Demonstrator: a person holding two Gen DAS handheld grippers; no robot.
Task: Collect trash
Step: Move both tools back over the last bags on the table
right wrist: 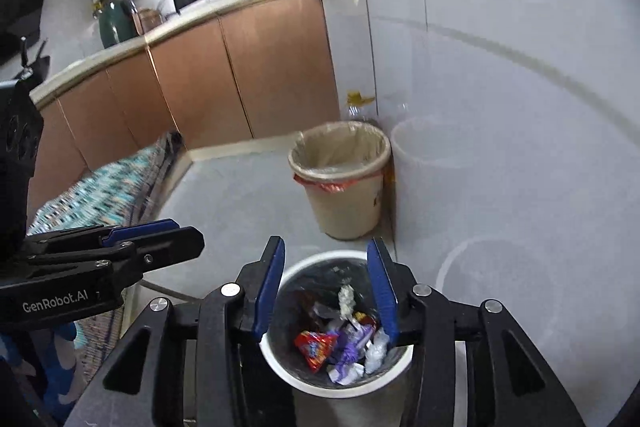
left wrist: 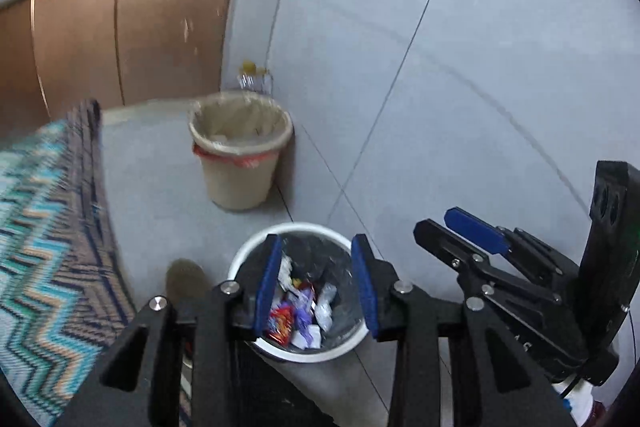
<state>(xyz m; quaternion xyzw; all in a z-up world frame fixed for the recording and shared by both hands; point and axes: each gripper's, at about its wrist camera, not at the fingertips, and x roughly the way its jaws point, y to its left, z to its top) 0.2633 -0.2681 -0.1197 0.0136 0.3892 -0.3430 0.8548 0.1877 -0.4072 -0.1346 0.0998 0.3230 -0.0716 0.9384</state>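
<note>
While both grippers, left and right, are held over the white bin, their fingers are parted and empty. Wrappers are seen inside that bin on the floor, near a beige bin by the wall.

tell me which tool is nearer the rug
Left. The left tool hangs over the bin on the rug side; the right tool is beyond it, toward the wall.
</note>
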